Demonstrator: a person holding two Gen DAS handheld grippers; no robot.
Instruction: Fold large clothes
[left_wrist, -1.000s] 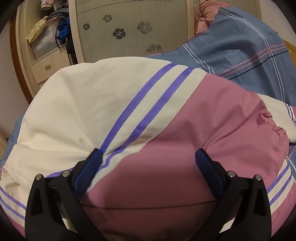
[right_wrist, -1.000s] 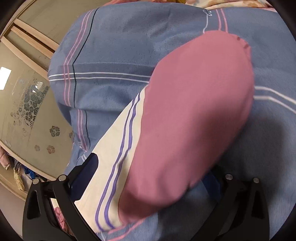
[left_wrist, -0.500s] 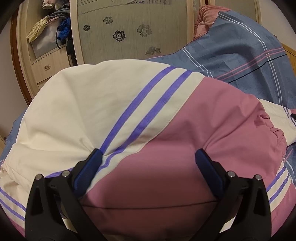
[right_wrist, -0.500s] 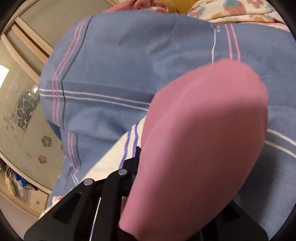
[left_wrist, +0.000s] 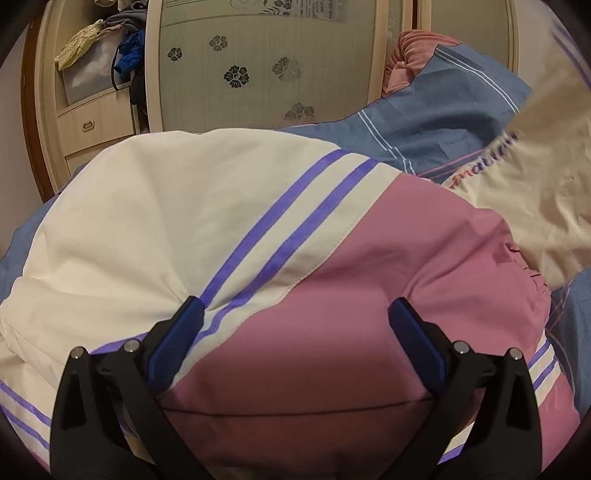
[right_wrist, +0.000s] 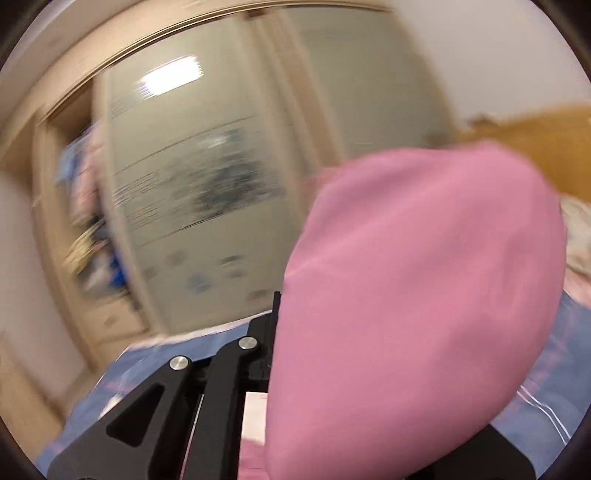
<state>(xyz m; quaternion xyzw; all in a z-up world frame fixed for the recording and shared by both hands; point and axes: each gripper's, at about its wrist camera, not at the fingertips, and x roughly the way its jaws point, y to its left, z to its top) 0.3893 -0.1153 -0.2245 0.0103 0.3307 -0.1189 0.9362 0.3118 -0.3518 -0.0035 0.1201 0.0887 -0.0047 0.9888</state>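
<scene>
The left gripper (left_wrist: 295, 325) rests with its jaws spread wide on the pink-and-cream jacket (left_wrist: 229, 229), which lies across the blue striped bedsheet (left_wrist: 443, 140). The right gripper (right_wrist: 275, 354) is closed on a pink fold of the jacket (right_wrist: 424, 295), lifted before a blurred wardrobe (right_wrist: 207, 206).

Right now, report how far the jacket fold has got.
Done: nothing folded flat yet. In hand: the right gripper is shut on the pink sleeve, lifted off the bed; the left gripper rests open on the jacket. Left: every fold.
</scene>
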